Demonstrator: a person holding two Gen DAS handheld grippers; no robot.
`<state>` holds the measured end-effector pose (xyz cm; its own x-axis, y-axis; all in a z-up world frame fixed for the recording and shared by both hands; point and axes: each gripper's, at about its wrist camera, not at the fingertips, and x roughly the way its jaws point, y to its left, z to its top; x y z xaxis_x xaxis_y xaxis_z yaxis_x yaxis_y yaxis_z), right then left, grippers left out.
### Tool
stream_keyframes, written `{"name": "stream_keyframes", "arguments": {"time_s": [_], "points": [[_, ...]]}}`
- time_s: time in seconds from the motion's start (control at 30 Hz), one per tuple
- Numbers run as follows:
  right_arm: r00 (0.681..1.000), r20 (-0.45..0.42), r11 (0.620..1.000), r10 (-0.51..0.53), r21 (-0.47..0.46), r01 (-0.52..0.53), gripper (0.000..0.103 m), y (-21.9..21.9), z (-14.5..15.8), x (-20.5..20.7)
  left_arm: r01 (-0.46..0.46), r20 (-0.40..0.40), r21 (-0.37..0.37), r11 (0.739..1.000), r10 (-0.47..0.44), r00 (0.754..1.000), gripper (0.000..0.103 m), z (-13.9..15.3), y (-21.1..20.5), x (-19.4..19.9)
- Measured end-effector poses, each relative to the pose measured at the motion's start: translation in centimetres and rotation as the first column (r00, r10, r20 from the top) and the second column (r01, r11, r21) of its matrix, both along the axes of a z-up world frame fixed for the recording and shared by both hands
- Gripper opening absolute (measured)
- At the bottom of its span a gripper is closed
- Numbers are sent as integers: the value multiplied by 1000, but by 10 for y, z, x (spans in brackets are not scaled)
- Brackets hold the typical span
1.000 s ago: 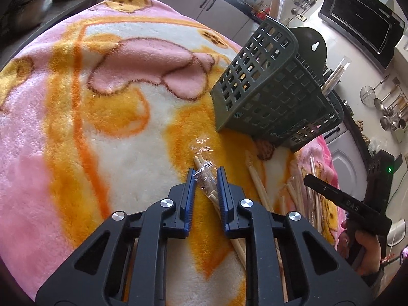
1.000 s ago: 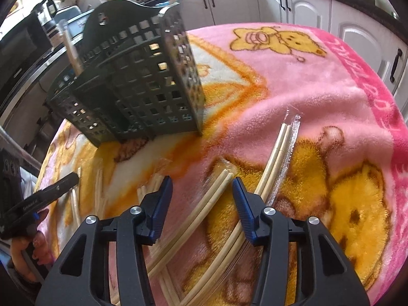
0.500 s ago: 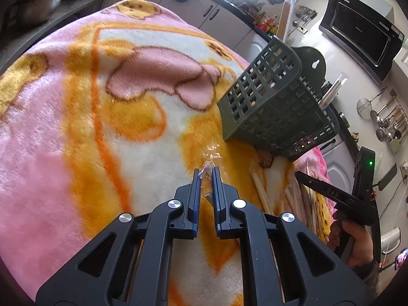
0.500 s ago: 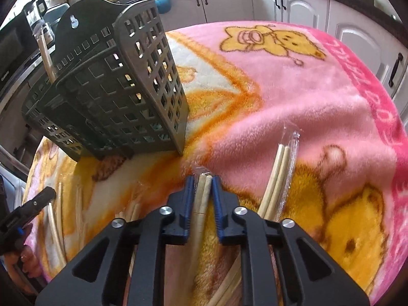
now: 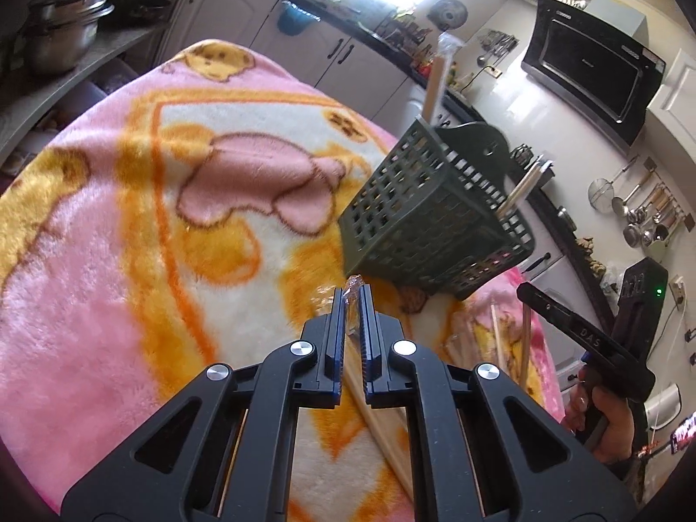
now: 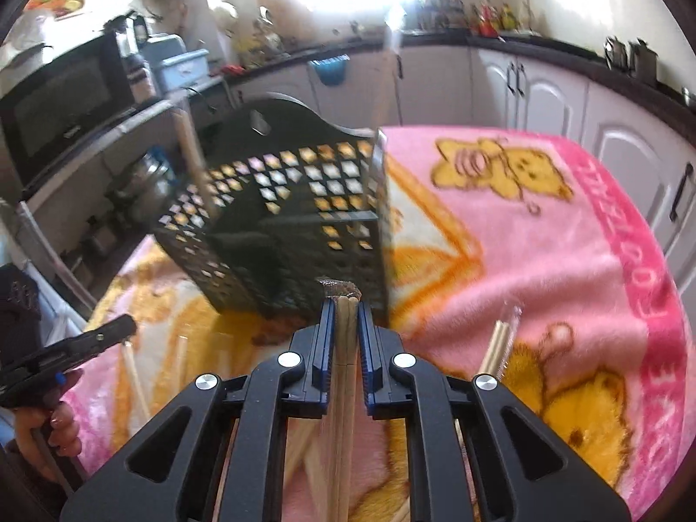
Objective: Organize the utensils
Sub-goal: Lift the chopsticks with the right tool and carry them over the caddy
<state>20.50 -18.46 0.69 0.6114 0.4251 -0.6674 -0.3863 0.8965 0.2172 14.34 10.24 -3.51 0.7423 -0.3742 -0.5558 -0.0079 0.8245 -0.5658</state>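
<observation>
**Gripping wrapped chopsticks, one pair in each hand**

Holding two pairs at once, we have the left hand-held gripper (image 5: 352, 293) closed narrow on a pair of wrapped chopsticks (image 5: 378, 417), the crinkled wrapper tip poking out past the pads. Our right hand-held gripper (image 6: 346, 304) is clamped the same way on its own chopstick pair (image 6: 343, 391). More pairs lie loose on the pink blanket (image 5: 108, 261) covering the surface, one just to the right (image 6: 498, 343). The dark slotted basket (image 5: 430, 222) stands near, just beyond both tips, with a few sticks already in it.

We judge these light, stiff and slender, and the plastic sleeve slick, so they may pivot or slide. We hold them close to one end; a firmer grip nearer the middle would likely swing less.
</observation>
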Motion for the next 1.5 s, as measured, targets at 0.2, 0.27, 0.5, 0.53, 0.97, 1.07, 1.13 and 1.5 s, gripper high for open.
{"name": "stream_keyframes", "arguments": {"time_s": [0.2,0.27,0.5,0.53,0.97,1.07,1.13,1.5], "points": [[997,62,999,40,18,-41,7,8,25,-13,12,35,-3,1000,-12,999,3,15,-2,-5],[995,82,998,50,30,-53,6,9,34,-20,16,47,-2,1000,-16,999,3,20,-3,-6],[987,146,995,64,65,-75,6,8,60,-37,42,90,-4,999,-42,995,3,38,-10,-9],[985,157,995,67,69,-78,6,8,64,-40,46,96,-3,999,-45,994,3,40,-11,-10],[964,256,988,68,117,-101,6,2,99,-58,106,181,11,994,-107,978,1,77,-33,-6],[958,280,987,63,128,-102,6,0,107,-63,132,202,14,991,-132,971,1,86,-40,-3],[952,300,985,58,138,-104,6,-2,112,-66,150,221,14,989,-149,964,1,94,-45,0],[921,387,985,36,141,-97,6,-5,134,-72,210,341,33,977,-208,917,1,145,-70,13]]}}
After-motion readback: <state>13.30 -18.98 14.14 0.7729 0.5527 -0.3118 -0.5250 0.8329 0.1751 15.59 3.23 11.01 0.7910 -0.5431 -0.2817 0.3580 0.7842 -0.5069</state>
